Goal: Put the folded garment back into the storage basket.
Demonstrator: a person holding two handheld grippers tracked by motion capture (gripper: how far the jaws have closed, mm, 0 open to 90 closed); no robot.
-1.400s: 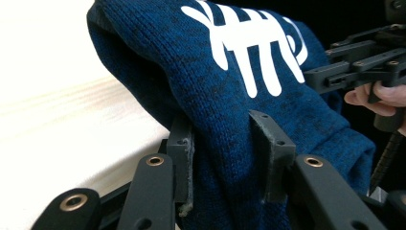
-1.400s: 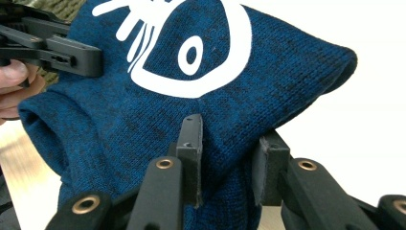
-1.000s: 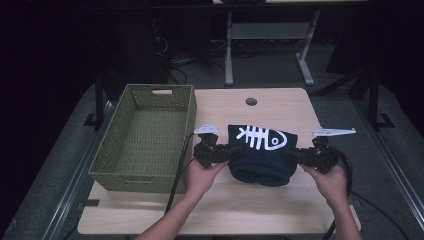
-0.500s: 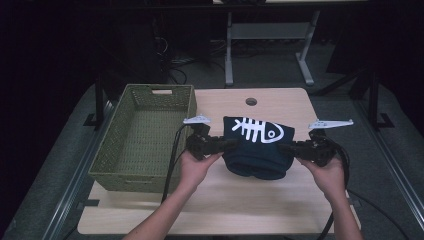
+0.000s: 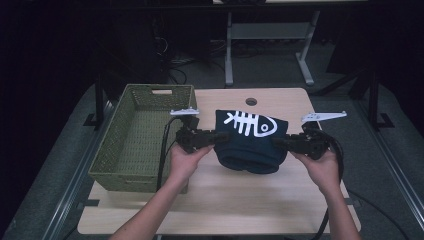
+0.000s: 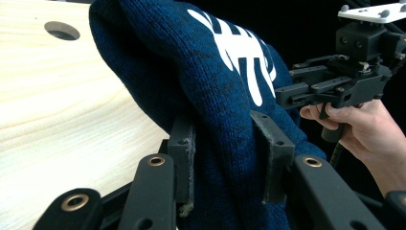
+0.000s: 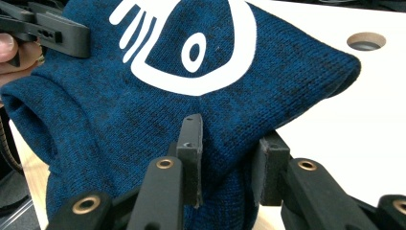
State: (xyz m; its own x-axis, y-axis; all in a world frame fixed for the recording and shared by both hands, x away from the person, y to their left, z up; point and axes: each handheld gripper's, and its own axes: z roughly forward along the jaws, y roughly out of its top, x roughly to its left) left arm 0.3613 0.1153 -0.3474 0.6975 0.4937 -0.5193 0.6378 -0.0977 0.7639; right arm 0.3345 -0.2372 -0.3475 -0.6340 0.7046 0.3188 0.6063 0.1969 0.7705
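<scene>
Light wood table (image 5: 280,200), round cable hole (image 5: 251,101) at far edge beyond grippers. Green woven basket (image 5: 145,137) sits on it, beside left gripper (image 5: 220,137).

The folded sweater (image 5: 251,140) is dark blue knit with a white fish skeleton on top. It hangs lifted above the surface (image 5: 240,200), pinched at both side edges, its lower folds sagging.

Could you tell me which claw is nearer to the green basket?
Left. The left claw grips the sweater right beside the basket; the right claw grips its far side.
</scene>
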